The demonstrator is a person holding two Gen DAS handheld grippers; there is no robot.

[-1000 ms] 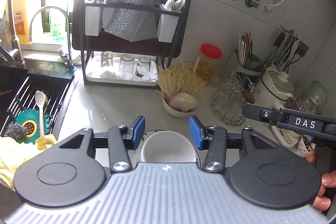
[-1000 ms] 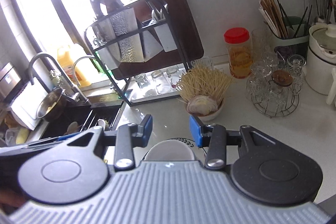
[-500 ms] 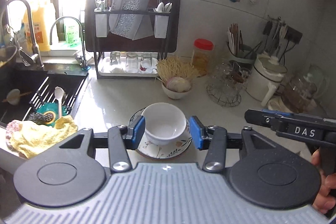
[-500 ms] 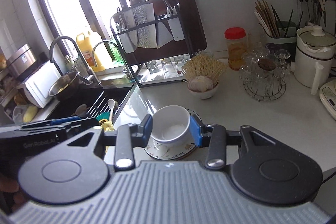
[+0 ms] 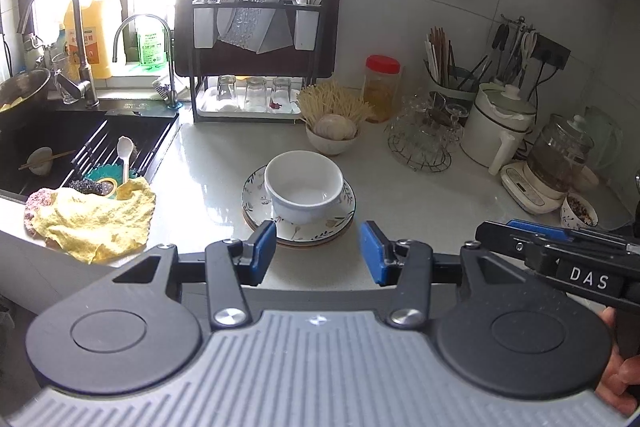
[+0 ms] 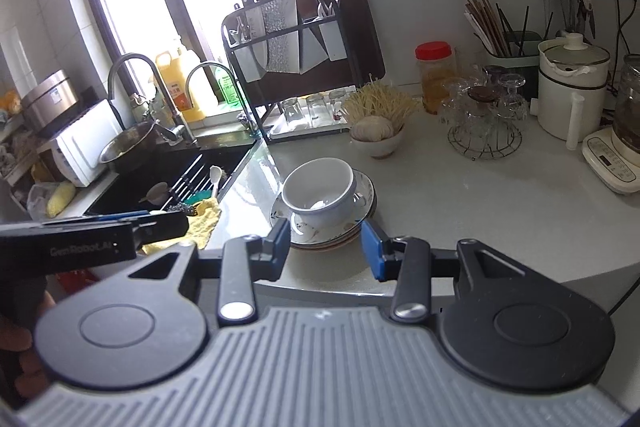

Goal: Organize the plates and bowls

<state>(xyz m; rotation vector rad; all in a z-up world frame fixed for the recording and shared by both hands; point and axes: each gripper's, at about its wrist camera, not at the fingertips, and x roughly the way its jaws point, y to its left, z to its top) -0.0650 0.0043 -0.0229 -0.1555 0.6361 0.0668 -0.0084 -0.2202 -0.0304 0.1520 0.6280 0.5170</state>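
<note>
Centrally, round glossy white bowl [image 5: 304, 187] atop floral-patterned stacked plates [image 5: 308, 231].

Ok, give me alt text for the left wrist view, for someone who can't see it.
A white bowl sits on a stack of patterned plates on a pale kitchen counter, just beyond the open, empty left tool. A sink and yellow cloth lie to the left; the right tool enters from the right edge.

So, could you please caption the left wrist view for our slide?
Open left gripper facing a white bowl nested on stacked patterned plates beside the sink.
</note>
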